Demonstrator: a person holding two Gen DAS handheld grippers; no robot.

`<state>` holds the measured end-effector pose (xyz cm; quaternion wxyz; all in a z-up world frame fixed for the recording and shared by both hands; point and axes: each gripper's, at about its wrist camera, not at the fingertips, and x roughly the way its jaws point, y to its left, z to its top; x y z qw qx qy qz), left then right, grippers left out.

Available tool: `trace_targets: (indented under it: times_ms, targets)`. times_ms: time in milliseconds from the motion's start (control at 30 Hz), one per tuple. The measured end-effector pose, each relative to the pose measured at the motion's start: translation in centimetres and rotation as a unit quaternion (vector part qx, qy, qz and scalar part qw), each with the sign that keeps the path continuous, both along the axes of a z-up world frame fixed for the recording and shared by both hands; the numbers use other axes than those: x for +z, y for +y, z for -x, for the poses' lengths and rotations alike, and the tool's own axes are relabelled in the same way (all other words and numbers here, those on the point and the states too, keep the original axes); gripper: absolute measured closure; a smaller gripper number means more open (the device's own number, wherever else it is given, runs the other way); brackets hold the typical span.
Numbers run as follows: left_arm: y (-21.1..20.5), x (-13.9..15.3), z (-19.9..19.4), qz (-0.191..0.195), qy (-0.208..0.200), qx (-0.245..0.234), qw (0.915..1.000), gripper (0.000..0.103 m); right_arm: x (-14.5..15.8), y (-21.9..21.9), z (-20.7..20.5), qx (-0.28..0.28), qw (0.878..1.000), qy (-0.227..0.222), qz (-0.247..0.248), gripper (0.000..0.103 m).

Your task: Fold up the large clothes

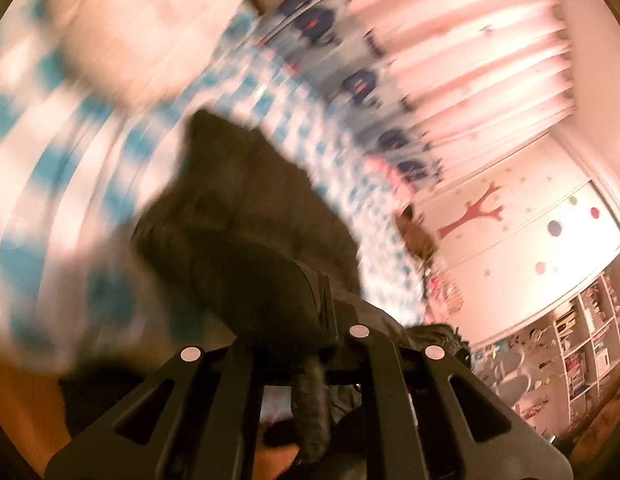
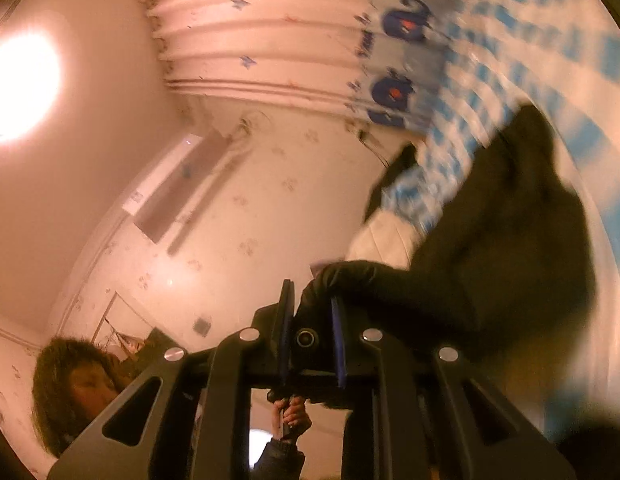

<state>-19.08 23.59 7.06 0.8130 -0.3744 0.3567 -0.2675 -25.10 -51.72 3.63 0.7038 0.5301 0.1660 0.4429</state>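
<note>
A bed with a blue-and-white checked cover (image 1: 89, 128) is filling most of the blurred left wrist view, lying beyond the fingers, and in the right wrist view the same cover (image 2: 550, 60) is showing up and to the right of the fingers. A pink pleated curtain (image 1: 470, 52) is hanging past the bed's far edge. A large dark garment (image 1: 237, 232) is stretching from the bed back toward both sets of fingers. The left gripper (image 1: 318, 312) is pressing its fingers fully together on a fold of this garment, which is bunching up just ahead of them and trailing down between the arms of the tool. The right gripper (image 2: 310, 320) is holding its blue-edged fingers (image 2: 337, 320) narrowly apart, with another fold of the garment (image 2: 490, 240) pinched between them and draping away to their right. A person's hand (image 2: 291, 420) is showing below the right fingers, gripping a handle.
</note>
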Motion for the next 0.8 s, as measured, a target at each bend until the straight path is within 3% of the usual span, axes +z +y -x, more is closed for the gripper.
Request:
trace_targets:
  times_ms: [133,267,367,433,600,667,733,767,800]
  targets:
    - [-1.4,4.8,-9.4,-0.007,-0.043,0.013,0.999,0.098,3.9,-0.5,-10.3,-0.039,0.999,-0.008,0.01,0.085]
    - [-3.0,5.1,-21.2,-0.018,-0.035,0.042,0.9984,0.098,3.9,-1.1,-21.2,-0.088,0.995,0.036,0.024,0.085]
    - [-4.7,2.4,-30.4,-0.045,-0.019,0.076,0.9959,0.098,1.4,-1.4,-28.8,-0.128,0.987,0.09,0.043,0.085]
    - [-5.6,-0.6,-34.9,-0.067,-0.002,0.097,0.993,0.098,-1.7,-1.4,-33.3,-0.157,0.977,0.136,0.056,0.085]
    - [-6.3,-9.3,-42.4,-0.108,0.075,0.134,0.9823,0.092,-9.5,-1.1,-40.1,-0.201,0.947,0.231,0.101,0.085]
    - [-6.2,-12.3,-44.1,-0.101,0.111,0.13,0.9801,0.091,-12.0,-0.8,-41.4,-0.204,0.935,0.26,0.126,0.085]
    - [-5.6,-14.6,-45.0,-0.069,0.15,0.12,0.979,0.091,-13.9,-0.7,-42.2,-0.185,0.934,0.283,0.119,0.084]
    - [-5.4,-14.9,-45.2,-0.057,0.157,0.114,0.9793,0.089,-14.4,-0.9,-42.4,-0.177,0.934,0.289,0.111,0.082]
    - [-5.0,-14.7,-45.3,-0.044,0.17,0.103,0.9791,0.087,-14.3,-1.1,-42.3,-0.17,0.936,0.29,0.106,0.071]
